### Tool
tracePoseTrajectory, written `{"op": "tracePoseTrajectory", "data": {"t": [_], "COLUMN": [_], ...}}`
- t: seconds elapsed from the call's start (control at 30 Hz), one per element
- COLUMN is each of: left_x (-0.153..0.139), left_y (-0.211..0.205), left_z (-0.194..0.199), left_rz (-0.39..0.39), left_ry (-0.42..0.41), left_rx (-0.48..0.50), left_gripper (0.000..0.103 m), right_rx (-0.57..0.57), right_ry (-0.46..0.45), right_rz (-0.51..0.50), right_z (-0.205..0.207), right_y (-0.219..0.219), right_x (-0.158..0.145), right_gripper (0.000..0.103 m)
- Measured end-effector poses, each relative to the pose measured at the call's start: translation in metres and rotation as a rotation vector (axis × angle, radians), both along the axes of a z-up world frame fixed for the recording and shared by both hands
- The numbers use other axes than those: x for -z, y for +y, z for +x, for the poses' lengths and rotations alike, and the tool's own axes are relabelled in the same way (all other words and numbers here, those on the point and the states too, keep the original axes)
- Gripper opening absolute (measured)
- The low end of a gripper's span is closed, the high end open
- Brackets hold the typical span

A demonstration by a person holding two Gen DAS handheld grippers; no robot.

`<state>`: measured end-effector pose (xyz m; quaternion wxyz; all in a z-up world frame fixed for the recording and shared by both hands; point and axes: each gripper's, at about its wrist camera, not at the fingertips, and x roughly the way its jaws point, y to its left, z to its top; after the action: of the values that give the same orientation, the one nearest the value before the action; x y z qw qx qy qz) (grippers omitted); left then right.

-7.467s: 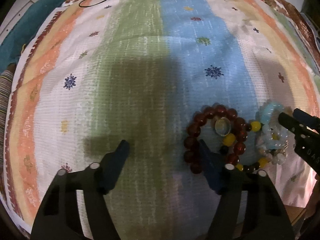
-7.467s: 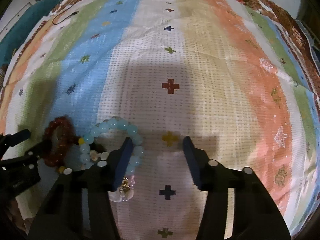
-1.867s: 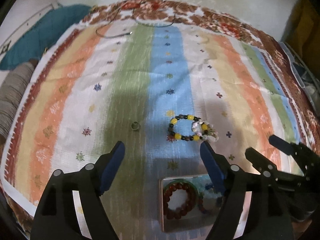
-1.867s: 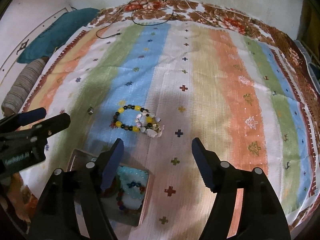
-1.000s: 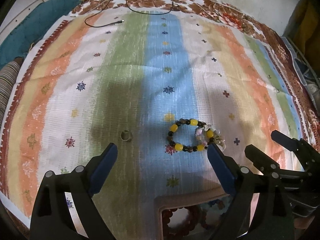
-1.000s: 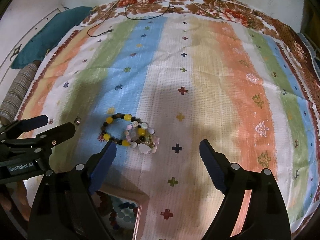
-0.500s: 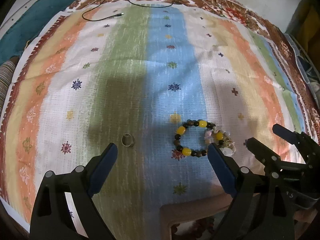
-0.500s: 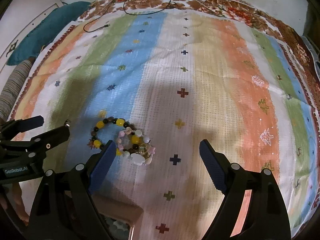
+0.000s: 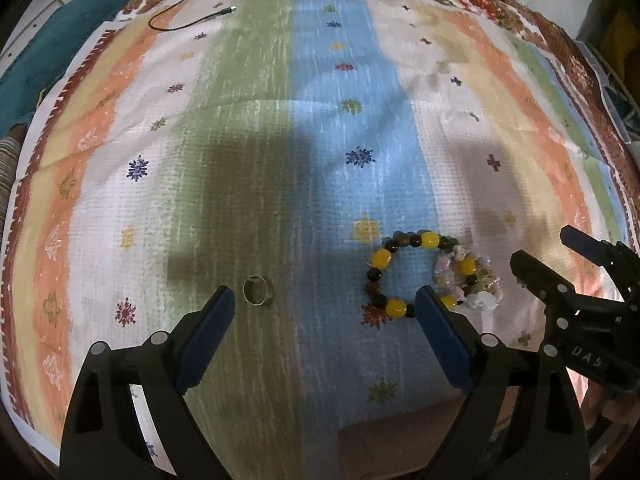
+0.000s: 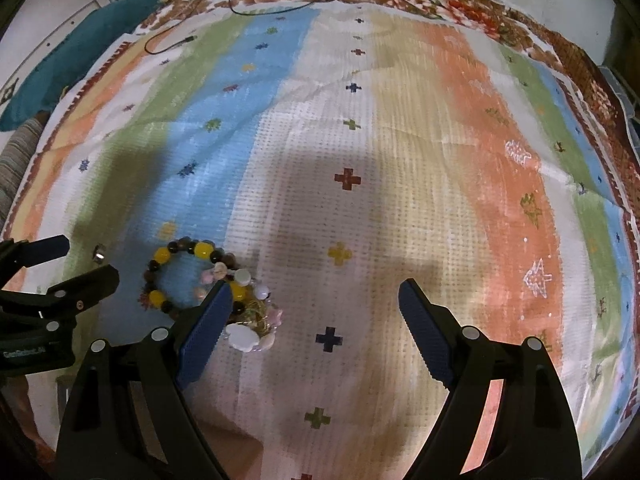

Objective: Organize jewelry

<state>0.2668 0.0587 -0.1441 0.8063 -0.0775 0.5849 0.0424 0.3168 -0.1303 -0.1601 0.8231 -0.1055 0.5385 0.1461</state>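
Note:
A bracelet of yellow and dark beads [image 9: 390, 271] [image 10: 160, 276] lies on the striped cloth, overlapped on its right by a pale shell and pearl bracelet [image 9: 476, 284] [image 10: 248, 320]. A small metal ring [image 9: 258, 290] [image 10: 99, 255] lies to the left. My left gripper [image 9: 322, 300] is open and empty, just short of the ring and the beads. My right gripper [image 10: 314, 294] is open and empty, its left finger [image 10: 208, 328] over the pale bracelet. Each gripper shows in the other's view: right [image 9: 548, 264], left [image 10: 76, 258].
The striped cloth [image 9: 120, 200] [image 10: 460, 160] covers the surface. A black cable [image 9: 188, 20] lies at the far edge. A teal cushion [image 9: 40, 60] lies at the far left. A tan box rim [image 9: 400, 424] sits at the near edge.
Both grippers have moved forward and lower toward the bracelets and ring. The box with the red and pale blue bracelets has slipped almost out of view below.

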Motion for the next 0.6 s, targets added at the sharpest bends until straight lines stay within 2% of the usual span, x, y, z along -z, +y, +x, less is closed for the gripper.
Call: {"op": "tracePoseTrajectory", "data": {"t": [0.13, 0.6], "left_x": [0.004, 0.021], "left_y": [0.001, -0.008], "left_z": [0.003, 0.014], "left_rz": [-0.003, 0.021], "left_ry": [0.007, 0.037], "left_rx": [0.006, 0.071], "left_gripper": [0.090, 0.088], "right_rx": [0.005, -0.016], "right_ry": [0.029, 0.048], "right_rz": [0.020, -0.015], "right_z": [0.005, 0.011], "right_y": [-0.002, 0.007], "right_x": [0.005, 0.018], "right_gripper": [0.085, 0.085]}}
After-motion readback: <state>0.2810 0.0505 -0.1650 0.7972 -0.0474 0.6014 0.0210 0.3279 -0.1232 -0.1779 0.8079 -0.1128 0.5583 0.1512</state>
